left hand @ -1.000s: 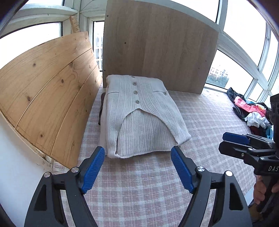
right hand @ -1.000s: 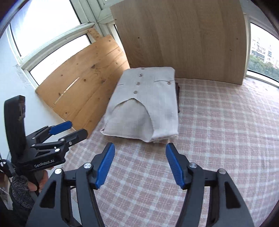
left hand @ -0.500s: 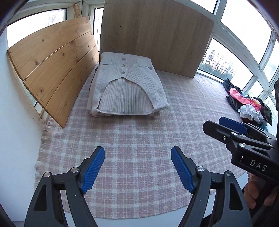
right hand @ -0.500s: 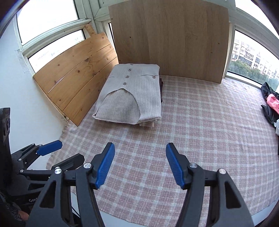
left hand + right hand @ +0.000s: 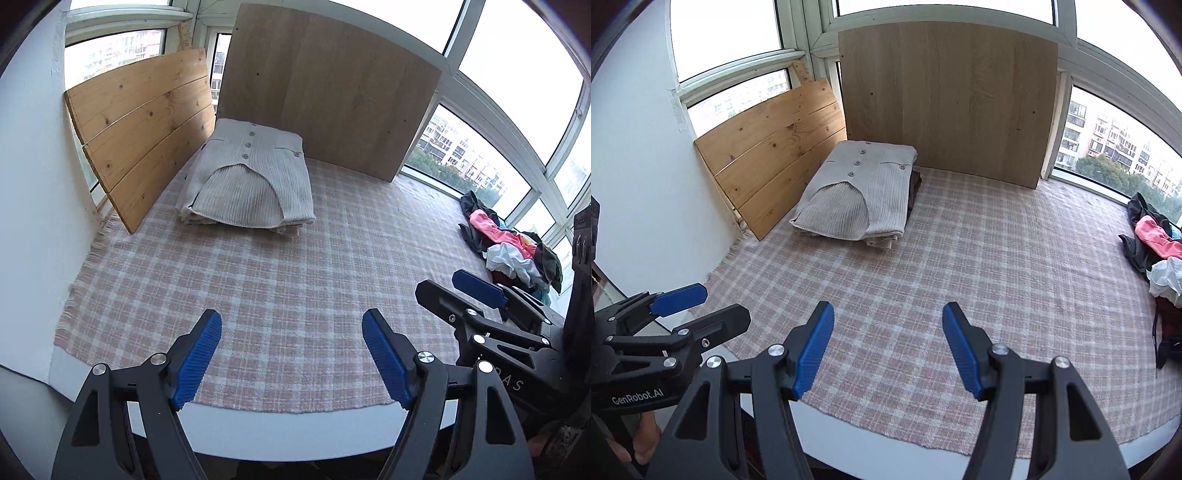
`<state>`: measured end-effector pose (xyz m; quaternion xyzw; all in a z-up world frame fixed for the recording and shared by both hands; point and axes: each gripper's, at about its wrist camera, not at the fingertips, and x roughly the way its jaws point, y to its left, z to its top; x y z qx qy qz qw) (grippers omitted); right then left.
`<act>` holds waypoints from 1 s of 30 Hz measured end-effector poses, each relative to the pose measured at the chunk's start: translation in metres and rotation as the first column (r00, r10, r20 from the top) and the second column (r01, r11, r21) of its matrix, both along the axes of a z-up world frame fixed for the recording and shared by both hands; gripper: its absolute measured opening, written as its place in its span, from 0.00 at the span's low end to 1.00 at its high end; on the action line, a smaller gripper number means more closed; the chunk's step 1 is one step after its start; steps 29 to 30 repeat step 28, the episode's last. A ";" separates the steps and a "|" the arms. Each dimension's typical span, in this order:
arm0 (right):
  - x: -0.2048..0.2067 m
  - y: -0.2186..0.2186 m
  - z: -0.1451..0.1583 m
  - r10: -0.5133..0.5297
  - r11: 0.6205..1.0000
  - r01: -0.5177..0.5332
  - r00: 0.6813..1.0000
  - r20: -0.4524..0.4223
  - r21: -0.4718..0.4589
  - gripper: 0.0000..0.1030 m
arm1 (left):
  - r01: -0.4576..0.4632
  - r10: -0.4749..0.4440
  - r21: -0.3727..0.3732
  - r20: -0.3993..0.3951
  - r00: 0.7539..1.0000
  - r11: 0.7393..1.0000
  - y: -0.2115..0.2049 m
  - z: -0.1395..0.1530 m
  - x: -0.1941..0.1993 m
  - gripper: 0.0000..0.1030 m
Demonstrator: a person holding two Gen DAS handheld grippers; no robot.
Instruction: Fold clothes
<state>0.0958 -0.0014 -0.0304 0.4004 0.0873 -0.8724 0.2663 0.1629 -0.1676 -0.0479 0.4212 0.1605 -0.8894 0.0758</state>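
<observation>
A folded beige knit cardigan point(image 5: 251, 182) point(image 5: 862, 192) with buttons tops a small stack of folded clothes at the far left corner of the checked cloth point(image 5: 295, 280) point(image 5: 979, 280). A heap of unfolded clothes point(image 5: 513, 243) point(image 5: 1156, 251) lies at the right edge. My left gripper point(image 5: 291, 350) hovers open over the near edge of the cloth, nothing between its blue pads. My right gripper point(image 5: 888, 345) is open too, empty, beside it; the left wrist view shows it at the right point(image 5: 476, 295).
A pine plank panel point(image 5: 144, 125) point(image 5: 772, 147) leans at the left and a larger plain wooden board point(image 5: 328, 88) point(image 5: 945, 96) stands behind the stack. Windows surround the platform. A white wall point(image 5: 639, 184) is at the left. The platform's white front edge point(image 5: 295, 432) runs near me.
Both grippers have drawn back from the folded stack toward the near edge and risen a little; the stack now looks smaller and farther. Jaws stayed open.
</observation>
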 end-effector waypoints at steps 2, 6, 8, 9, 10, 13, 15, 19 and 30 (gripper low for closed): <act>0.007 0.008 0.002 0.008 1.000 -0.008 1.000 -0.007 0.007 0.59 | -0.021 0.022 -0.049 0.010 1.000 0.999 0.013 0.003 0.008 0.75; 0.018 0.024 0.004 0.023 1.000 -0.023 1.000 -0.016 0.006 0.59 | -0.057 0.059 -0.097 0.018 0.998 0.994 0.031 0.006 0.023 0.75; 0.023 0.031 0.004 0.028 1.000 -0.028 0.999 -0.026 0.013 0.59 | -0.068 0.070 -0.094 0.016 0.997 0.993 0.037 0.008 0.031 0.75; 0.025 0.034 0.004 0.029 0.999 -0.029 0.999 -0.030 0.018 0.59 | -0.075 0.076 -0.092 0.010 0.997 0.993 0.038 0.009 0.034 0.75; 0.027 0.036 0.003 0.030 0.999 -0.029 0.999 -0.032 0.022 0.59 | -0.082 0.083 -0.090 0.004 0.997 0.993 0.039 0.011 0.037 0.75; 0.030 0.044 0.001 0.033 0.999 -0.032 0.999 -0.023 0.024 0.59 | -0.102 0.102 -0.093 -0.013 0.995 0.990 0.043 0.015 0.044 0.76; 0.030 0.047 -0.001 0.032 0.999 -0.032 0.999 -0.015 0.021 0.59 | -0.112 0.111 -0.100 -0.015 0.994 0.989 0.046 0.016 0.047 0.76; 0.033 0.053 -0.001 0.031 0.999 -0.031 0.999 -0.018 0.019 0.59 | -0.119 0.119 -0.101 -0.001 0.993 0.988 0.051 0.015 0.050 0.76; 0.036 0.052 0.000 0.037 0.999 -0.036 0.999 -0.027 0.029 0.59 | -0.099 0.096 -0.112 -0.031 0.995 0.989 0.062 0.023 0.054 0.76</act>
